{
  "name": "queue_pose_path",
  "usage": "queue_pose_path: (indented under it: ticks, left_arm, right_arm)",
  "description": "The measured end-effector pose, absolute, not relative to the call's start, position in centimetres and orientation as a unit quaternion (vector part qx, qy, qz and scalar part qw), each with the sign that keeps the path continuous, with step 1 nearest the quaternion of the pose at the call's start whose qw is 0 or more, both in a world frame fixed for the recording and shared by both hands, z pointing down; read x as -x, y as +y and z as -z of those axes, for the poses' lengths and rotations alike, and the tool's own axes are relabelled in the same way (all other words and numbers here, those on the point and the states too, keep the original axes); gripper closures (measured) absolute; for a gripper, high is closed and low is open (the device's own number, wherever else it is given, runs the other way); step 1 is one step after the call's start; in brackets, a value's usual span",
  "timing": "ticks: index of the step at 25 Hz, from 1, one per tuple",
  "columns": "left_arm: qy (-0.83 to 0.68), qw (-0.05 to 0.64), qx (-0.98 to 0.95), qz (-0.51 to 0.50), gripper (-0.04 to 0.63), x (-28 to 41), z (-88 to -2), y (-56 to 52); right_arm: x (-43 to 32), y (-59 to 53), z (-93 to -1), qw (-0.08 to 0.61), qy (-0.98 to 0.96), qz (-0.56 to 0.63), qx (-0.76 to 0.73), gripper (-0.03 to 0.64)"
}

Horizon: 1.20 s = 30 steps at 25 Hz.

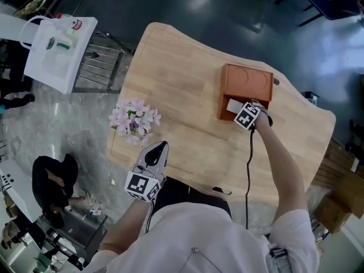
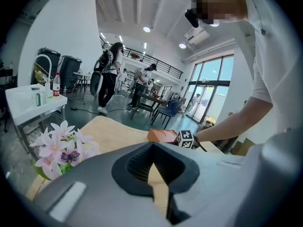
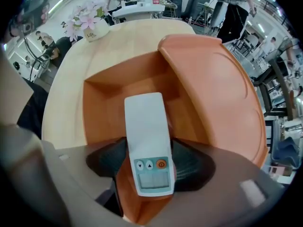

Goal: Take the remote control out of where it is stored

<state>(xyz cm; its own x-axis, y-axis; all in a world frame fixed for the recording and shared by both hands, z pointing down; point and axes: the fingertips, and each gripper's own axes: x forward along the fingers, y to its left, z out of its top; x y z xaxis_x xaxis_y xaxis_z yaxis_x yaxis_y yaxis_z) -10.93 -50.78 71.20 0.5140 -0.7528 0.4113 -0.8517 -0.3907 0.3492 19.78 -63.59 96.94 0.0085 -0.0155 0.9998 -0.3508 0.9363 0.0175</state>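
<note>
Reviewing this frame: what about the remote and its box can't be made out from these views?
- Head view: the right gripper covers most of the remote control.
- Left gripper view: the wall of the box hides the remote control.
- Right gripper view: the display is too blurred to read. The remote control's own body hides whether it rests on the box floor.

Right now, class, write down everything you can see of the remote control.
The remote control is a slim, pale grey slab, plastic by its look. At its near end sit two arrow buttons, a round orange button and a small screen. It runs lengthwise in the open compartment of the orange box. The right gripper has its jaws closed on that end, one each side.
</note>
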Motion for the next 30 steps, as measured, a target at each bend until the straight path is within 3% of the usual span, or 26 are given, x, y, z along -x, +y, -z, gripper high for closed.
queue_pose_path:
  ticks: [9,17,30]
  left_arm:
    - [-0.478,0.26,-0.834,-0.096,0.594,10.2,-70.3,-50.6]
    - [-0.463,0.234,-0.85,-0.091,0.594,9.0,-67.3,-50.5]
    - [-0.384,0.123,-0.914,-0.048,0.594,3.3,-55.1,-52.3]
  right_arm:
    - [-19.2,-63.6,-95.6,0.671,-0.713,-0.132,-0.155,0.33]
    - [-18.3,-63.4,-86.7,0.62,-0.752,-0.1,-0.2,0.331]
    - [-21.0,-56.2,-60.7,0.293,-0.825,-0.098,-0.474,0.333]
